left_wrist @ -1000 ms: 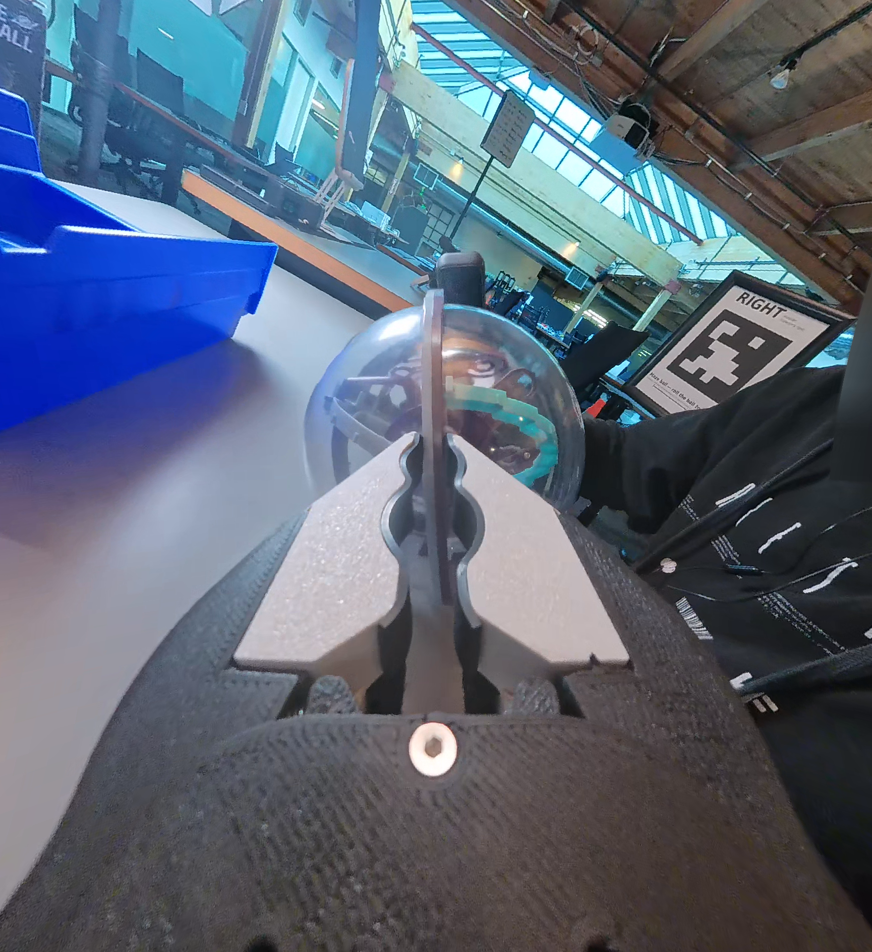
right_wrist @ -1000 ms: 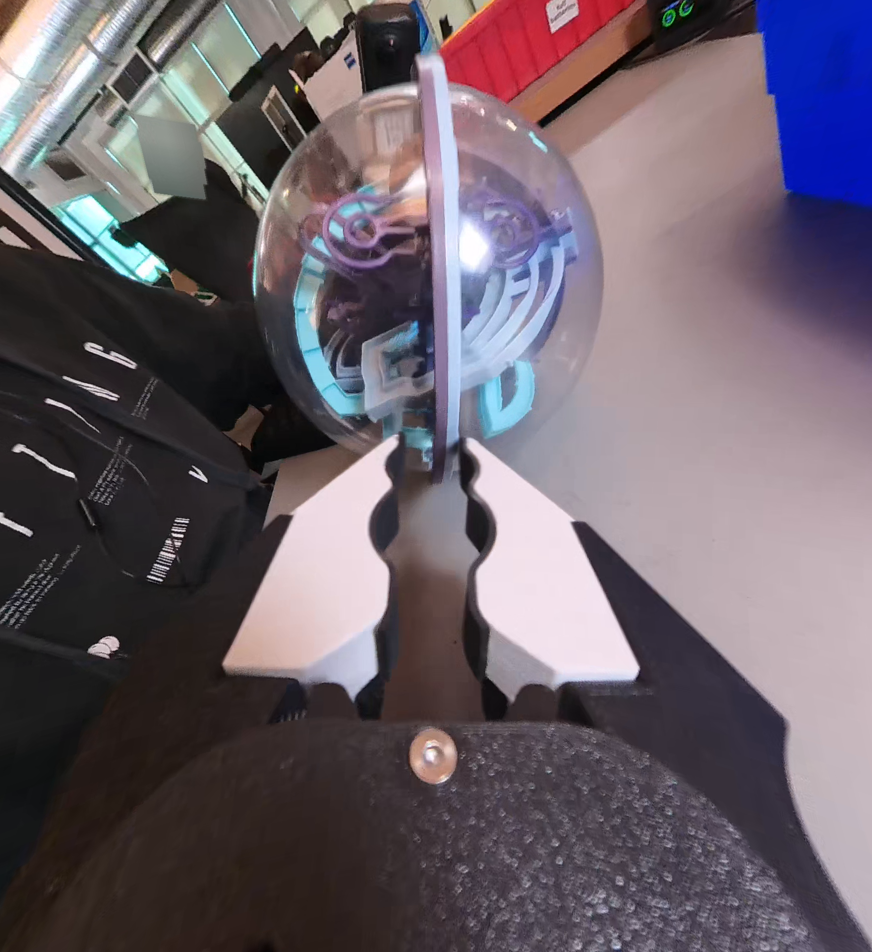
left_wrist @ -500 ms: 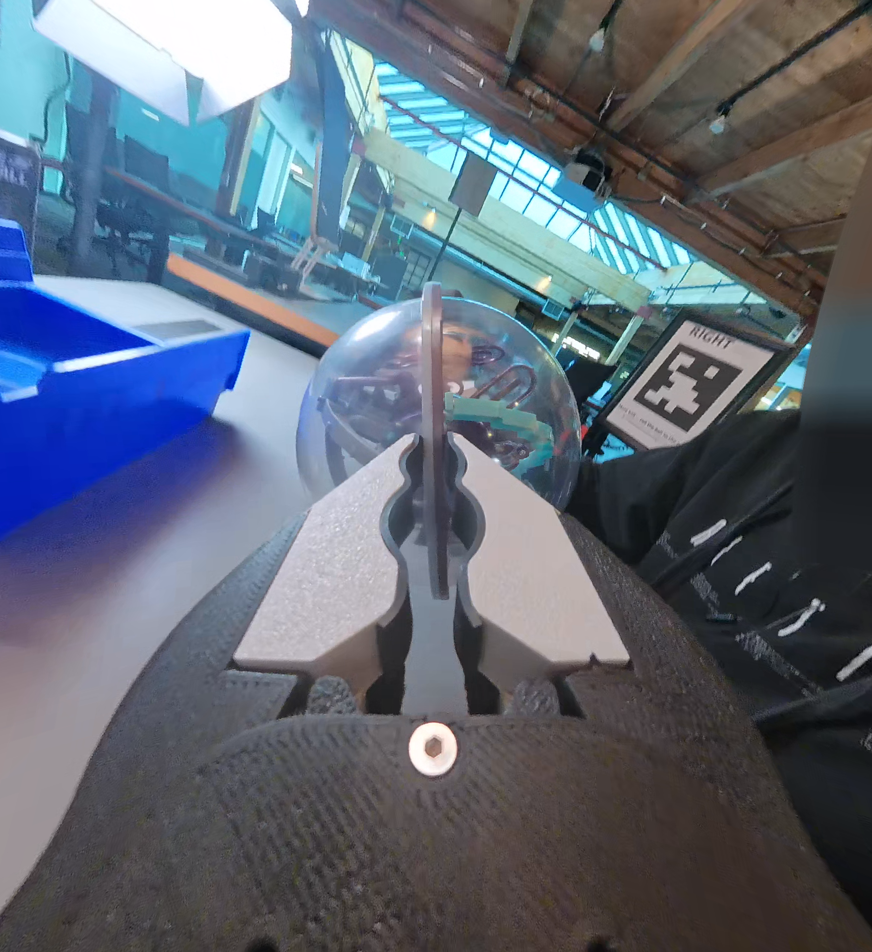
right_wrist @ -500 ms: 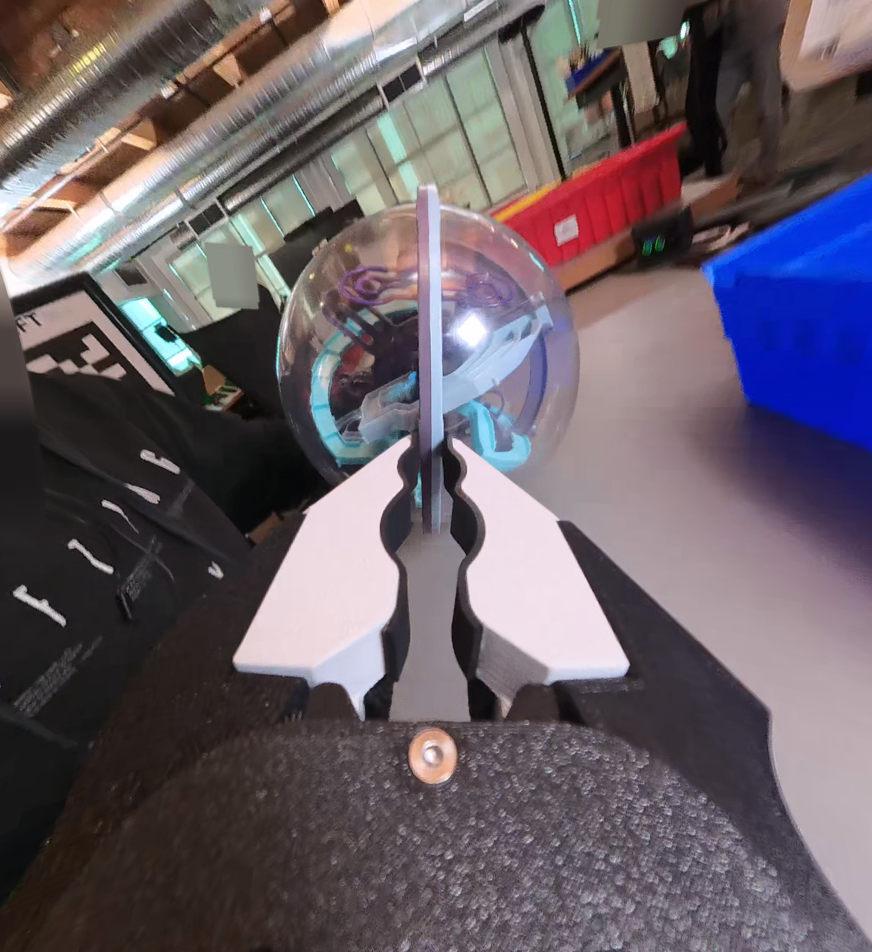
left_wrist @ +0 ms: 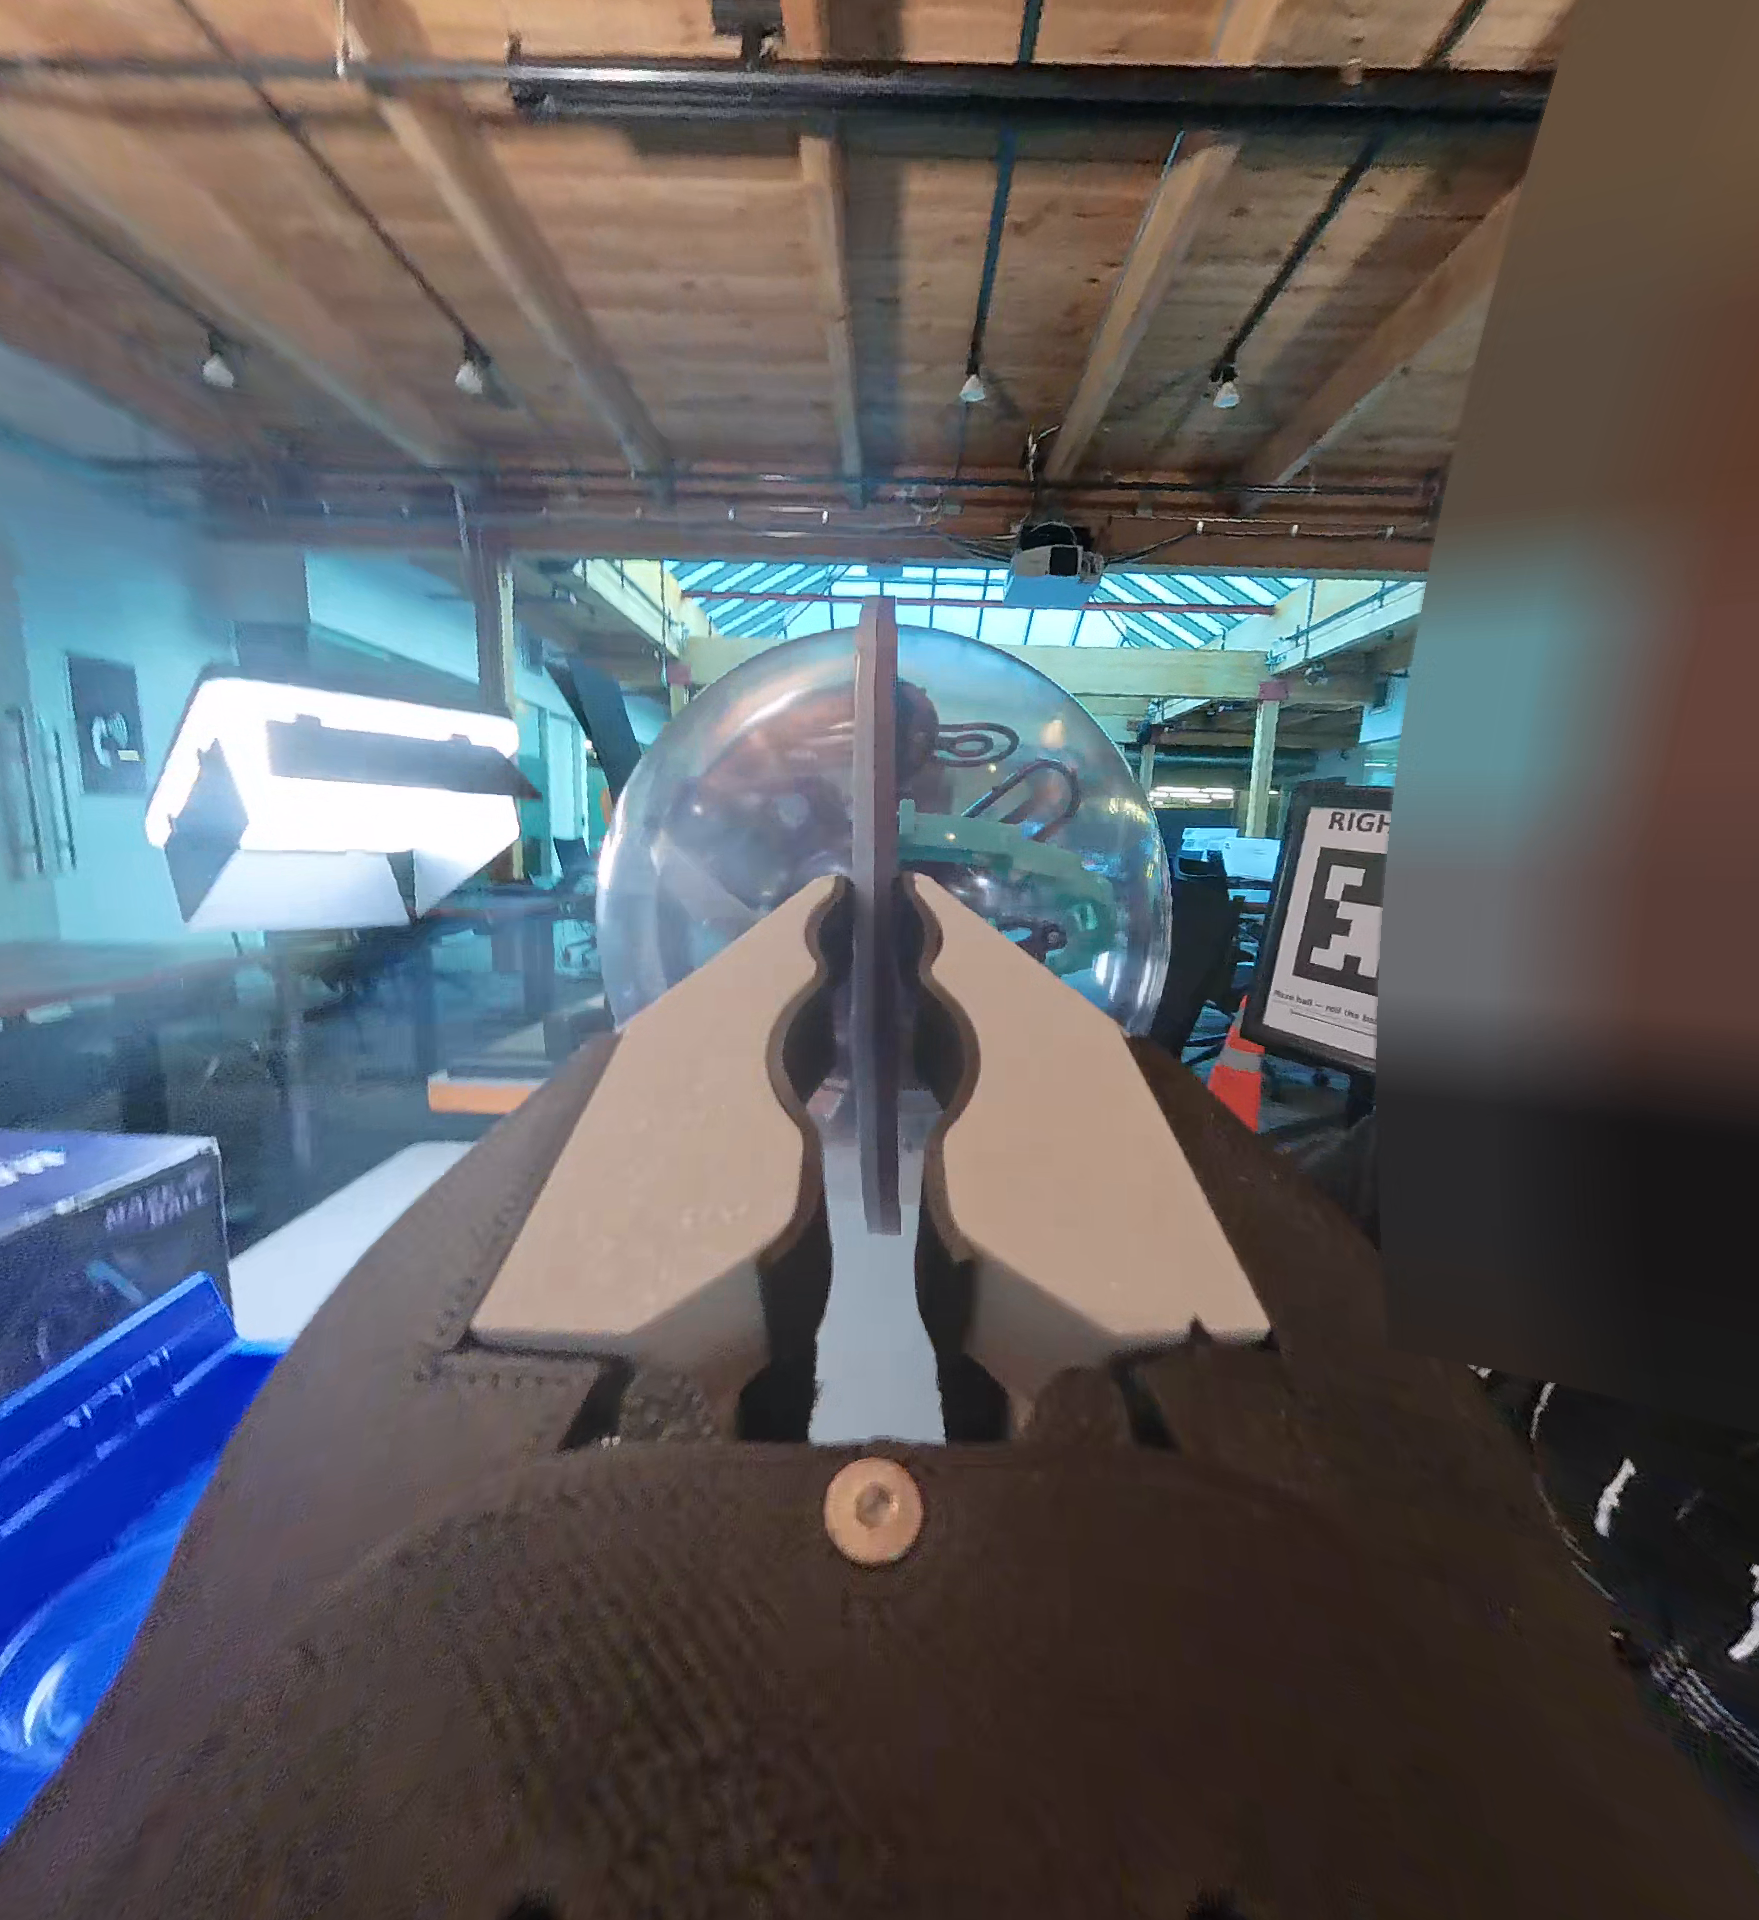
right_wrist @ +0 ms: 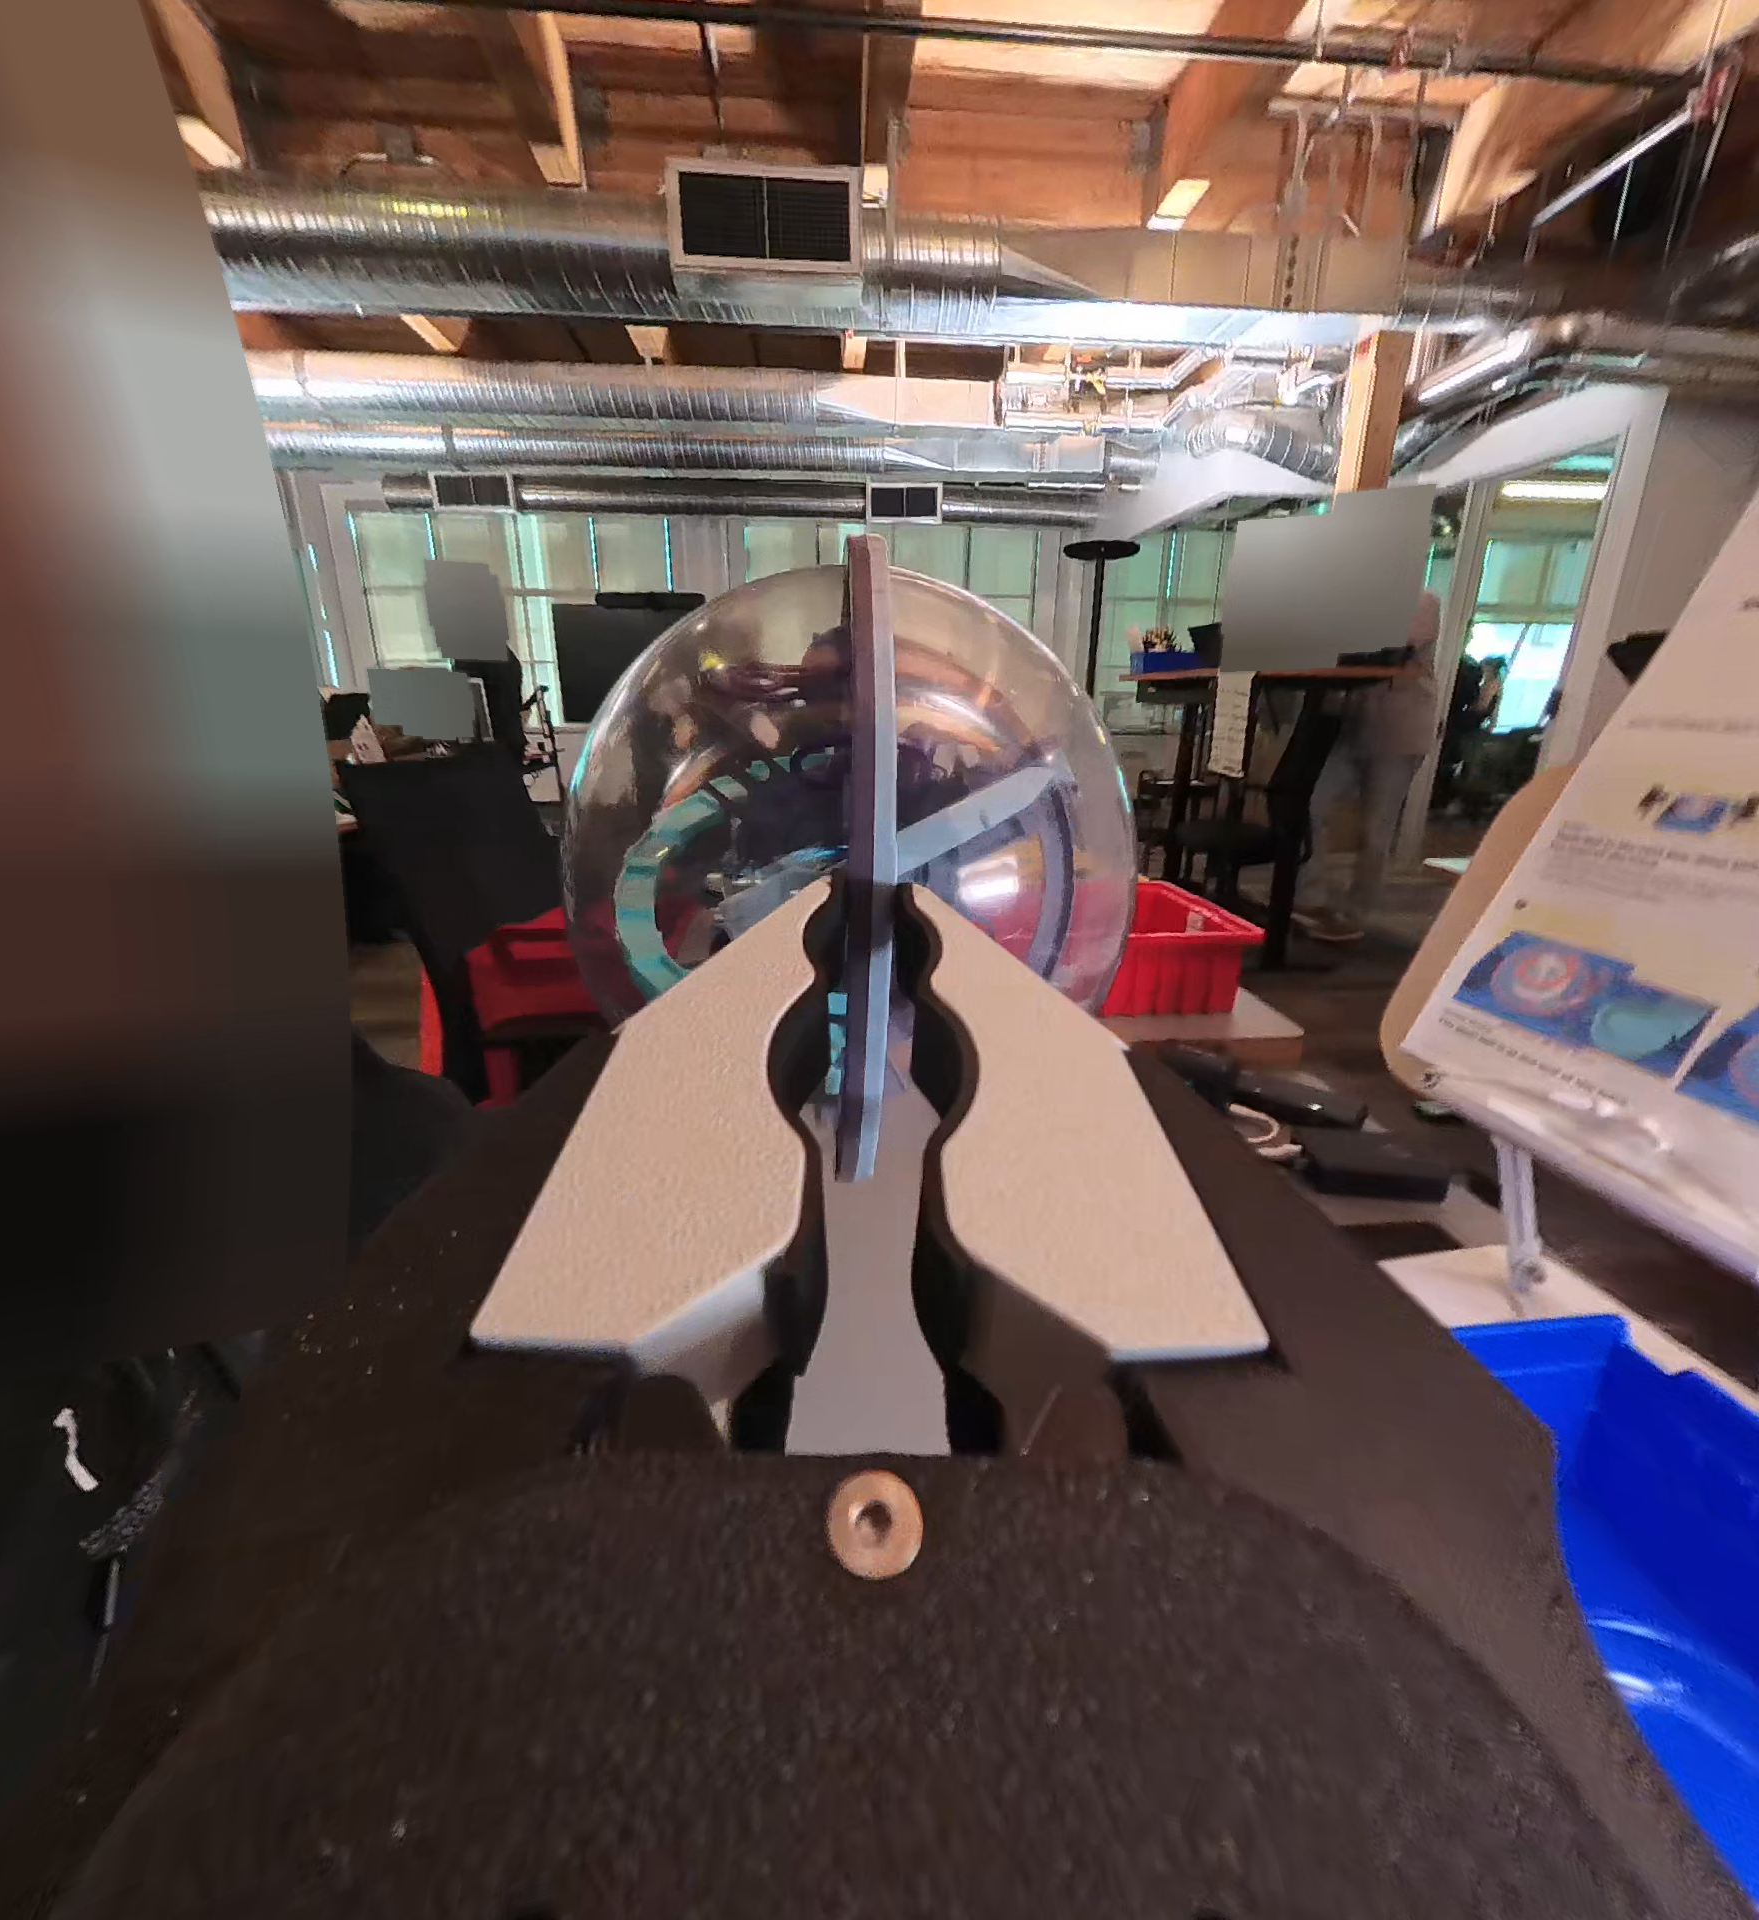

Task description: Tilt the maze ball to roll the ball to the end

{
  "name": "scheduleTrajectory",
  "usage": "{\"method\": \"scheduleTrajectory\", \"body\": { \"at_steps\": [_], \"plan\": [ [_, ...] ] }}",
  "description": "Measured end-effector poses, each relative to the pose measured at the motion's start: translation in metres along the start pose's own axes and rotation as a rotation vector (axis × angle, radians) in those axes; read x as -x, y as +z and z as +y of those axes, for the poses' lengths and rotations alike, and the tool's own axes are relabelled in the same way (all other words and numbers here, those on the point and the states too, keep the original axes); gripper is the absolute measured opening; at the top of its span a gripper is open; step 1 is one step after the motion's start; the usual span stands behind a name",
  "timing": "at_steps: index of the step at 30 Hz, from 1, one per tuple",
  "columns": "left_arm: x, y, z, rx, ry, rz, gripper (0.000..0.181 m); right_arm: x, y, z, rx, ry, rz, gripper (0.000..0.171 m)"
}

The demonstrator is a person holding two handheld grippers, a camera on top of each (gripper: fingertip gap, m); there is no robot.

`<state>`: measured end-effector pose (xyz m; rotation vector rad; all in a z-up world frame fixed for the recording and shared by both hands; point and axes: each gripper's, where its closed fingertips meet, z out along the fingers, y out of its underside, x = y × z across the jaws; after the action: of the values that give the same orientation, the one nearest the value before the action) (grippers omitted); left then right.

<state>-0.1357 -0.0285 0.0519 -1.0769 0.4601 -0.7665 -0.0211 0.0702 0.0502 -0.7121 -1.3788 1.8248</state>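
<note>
Frame centre, both views: my left fingers (left_wrist: pixel 877 904) and right fingers (right_wrist: pixel 870 899) clamped on maze ball (left_wrist: pixel 1020 810) flange, sphere raised.

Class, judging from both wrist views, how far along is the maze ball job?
Done: left gripper and right gripper are each shut on the flat grey rim of the clear plastic maze ball, held off the table. In hand: tilting it. Left: the small ball inside cannot be made out, so reaching the end is unconfirmed.

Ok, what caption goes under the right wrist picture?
Right gripper pinches the clear maze ball by its grey rim.
</note>
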Motion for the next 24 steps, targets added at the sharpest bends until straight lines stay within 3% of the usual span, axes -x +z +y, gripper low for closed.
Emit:
{"method": "scheduleTrajectory", "body": {
  "at_steps": [8, 24],
  "plan": [
    [-0.018, 0.007, -0.005, 0.005, 0.132, 0.027, 0.007, 0.016, -0.003, -0.011, -0.031, -0.159, 0.006, 0.006],
    [-0.016, 0.006, -0.012, 0.014, 0.162, -0.065, 0.007, -0.006, -0.002, 0.012, -0.055, -0.093, -0.012, 0.006]
  ]
}}
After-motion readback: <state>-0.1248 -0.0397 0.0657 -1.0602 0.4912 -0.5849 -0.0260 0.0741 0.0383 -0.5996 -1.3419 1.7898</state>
